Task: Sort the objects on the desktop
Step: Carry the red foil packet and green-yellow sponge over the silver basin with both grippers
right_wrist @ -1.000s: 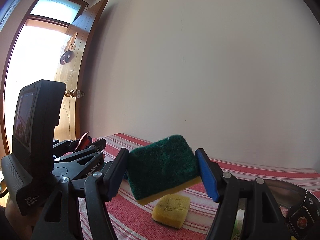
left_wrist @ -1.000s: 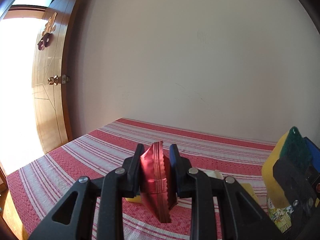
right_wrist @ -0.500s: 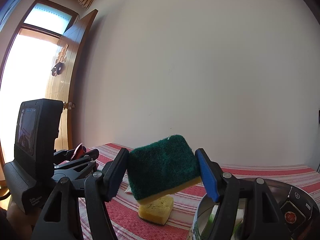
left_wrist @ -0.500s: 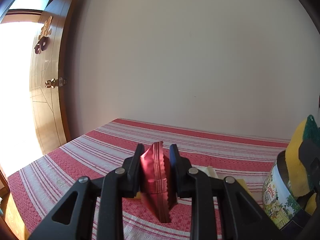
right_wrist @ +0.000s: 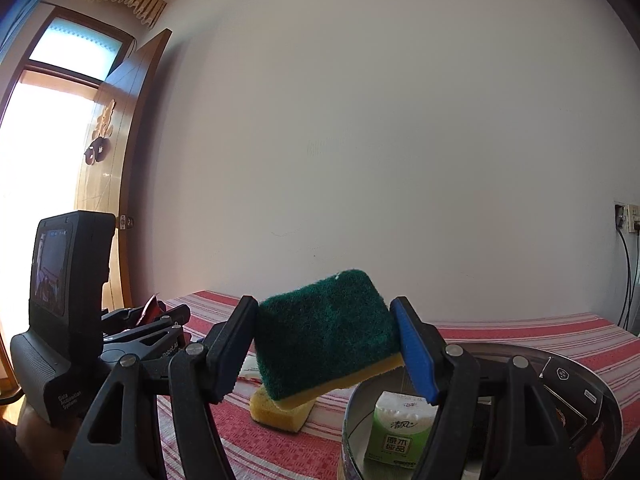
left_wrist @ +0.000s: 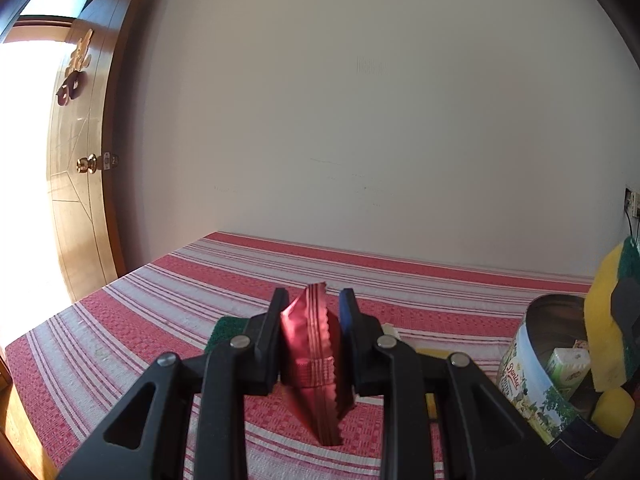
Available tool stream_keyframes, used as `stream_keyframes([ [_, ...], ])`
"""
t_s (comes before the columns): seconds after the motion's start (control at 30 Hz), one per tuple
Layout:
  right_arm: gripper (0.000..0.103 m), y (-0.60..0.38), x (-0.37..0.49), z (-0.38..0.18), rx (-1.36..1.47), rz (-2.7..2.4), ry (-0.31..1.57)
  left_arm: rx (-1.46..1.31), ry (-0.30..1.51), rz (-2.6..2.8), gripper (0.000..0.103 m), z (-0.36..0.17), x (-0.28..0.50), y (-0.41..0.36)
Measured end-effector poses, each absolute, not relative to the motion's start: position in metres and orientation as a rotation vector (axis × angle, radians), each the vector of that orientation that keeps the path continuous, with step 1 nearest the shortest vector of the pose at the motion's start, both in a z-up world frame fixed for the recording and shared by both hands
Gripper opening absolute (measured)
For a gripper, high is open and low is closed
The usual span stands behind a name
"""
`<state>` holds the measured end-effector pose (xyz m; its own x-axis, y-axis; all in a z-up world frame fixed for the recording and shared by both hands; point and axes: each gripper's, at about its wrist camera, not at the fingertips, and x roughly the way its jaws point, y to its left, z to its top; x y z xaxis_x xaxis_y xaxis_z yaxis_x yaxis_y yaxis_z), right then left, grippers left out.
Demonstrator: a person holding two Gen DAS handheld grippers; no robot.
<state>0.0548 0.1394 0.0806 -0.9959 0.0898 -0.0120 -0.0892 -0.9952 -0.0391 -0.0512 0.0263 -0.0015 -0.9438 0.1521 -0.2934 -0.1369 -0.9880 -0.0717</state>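
Two things are in the air at once: the right tongs (right_wrist: 328,356) are clamped on a green-and-yellow sponge (right_wrist: 326,344), and the left tongs (left_wrist: 310,324) are pinched tight on a red foil sachet (left_wrist: 310,344). The sponge hangs tilted, green side up, just at the 10 o'clock edge of the round tin (right_wrist: 596,376), with part of it over the rim. So the step in hand looks like the carry to the tin, the drop not yet made.

The next move, I'd say, calls for bringing the sponge squarely over the mouth of the tin before the tongs part. A release from here could catch the rim and tumble outside.

Inside the tin, a small green-and-white tissue pack (right_wrist: 400,428) stands at 6 o'clock of the sponge, and a dark packet (right_wrist: 576,404) leans against the wall at 3 o'clock. From the left wrist view a yellow rounded thing (left_wrist: 612,408) also sits in there; what it is, I cannot tell.

A second yellow sponge (right_wrist: 280,416) lies on the red-striped cloth of the worktop (right_wrist: 500,332), just at 9 o'clock of the tin, unsorted. The sachet waits well off at 9 o'clock.
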Motion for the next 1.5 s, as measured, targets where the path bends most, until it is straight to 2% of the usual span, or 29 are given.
stream_keyframes([
  [0.33,0.071,0.178,0.086,0.082,-0.018,2.973,-0.006,-0.505,-0.092,2.826,0.025,-0.003,-0.044,0.057],
  [0.87,0.071,0.247,0.120,0.083,-0.013,2.806,0.115,-0.400,0.024,2.680,0.025,0.022,-0.011,0.113],
  [1.5,0.072,0.292,0.114,0.096,-0.123,2.664,0.085,-0.480,0.138,2.496,0.025,0.025,0.004,0.198],
])
